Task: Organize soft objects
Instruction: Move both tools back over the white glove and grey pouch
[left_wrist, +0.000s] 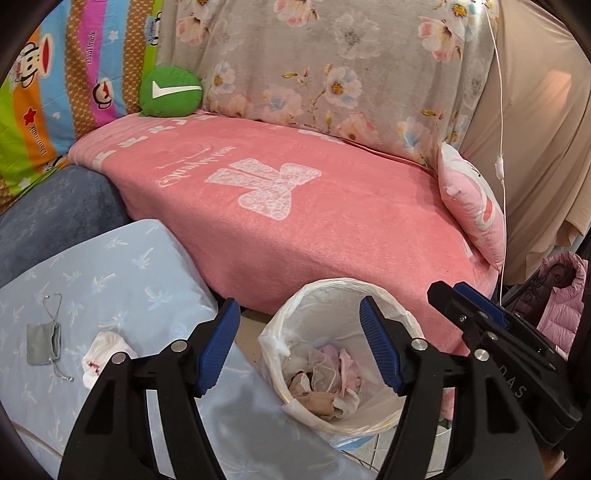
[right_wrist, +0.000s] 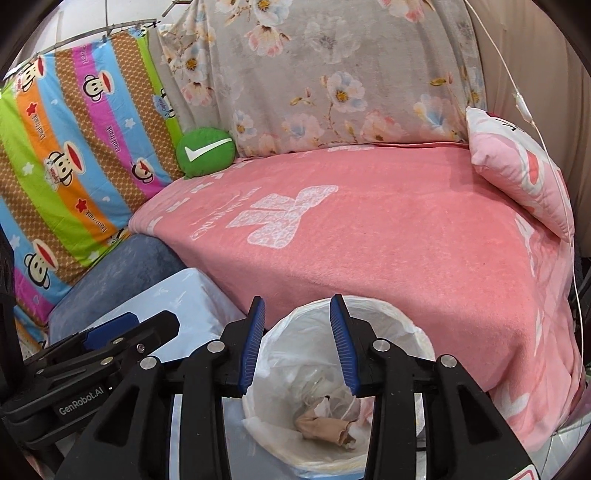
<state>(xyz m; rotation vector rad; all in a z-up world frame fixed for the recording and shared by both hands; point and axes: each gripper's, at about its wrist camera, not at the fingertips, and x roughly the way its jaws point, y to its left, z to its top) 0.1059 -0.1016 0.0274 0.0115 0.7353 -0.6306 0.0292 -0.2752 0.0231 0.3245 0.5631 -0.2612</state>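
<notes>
A: Where do we stand? Both of our tools hang over the lined bin (left_wrist: 343, 354), and neither holds anything. The left gripper (left_wrist: 295, 343) has its jaws spread wide; the right gripper (right_wrist: 297, 343) is parted more narrowly, with nothing between the pads.

B: And the soft things left to sort? In the left wrist view we see a small white sock (left_wrist: 105, 354) with red marks and a grey drawstring pouch (left_wrist: 43, 343), both lying at the lower left of the frame on the pale blue cushion (left_wrist: 122, 273). They sit near each other, with the pouch further left.

A: So they lie to the left of our left jaws and well apart from the bin. The right wrist view does not show them at all; the left tool blocks that corner.

B: Then we judge the left hand to be the nearer one. The sock is crumpled, and its longer run goes roughly from upper right to lower left, so we would turn the jaws across that line.

A: The pouch stands upright in the frame, with its cord (left_wrist: 51, 302) looped above it and another trailing below. We could catch either end.

B: The bin already holds crumpled fabric (left_wrist: 332, 387), so that looks like our drop point.
</notes>
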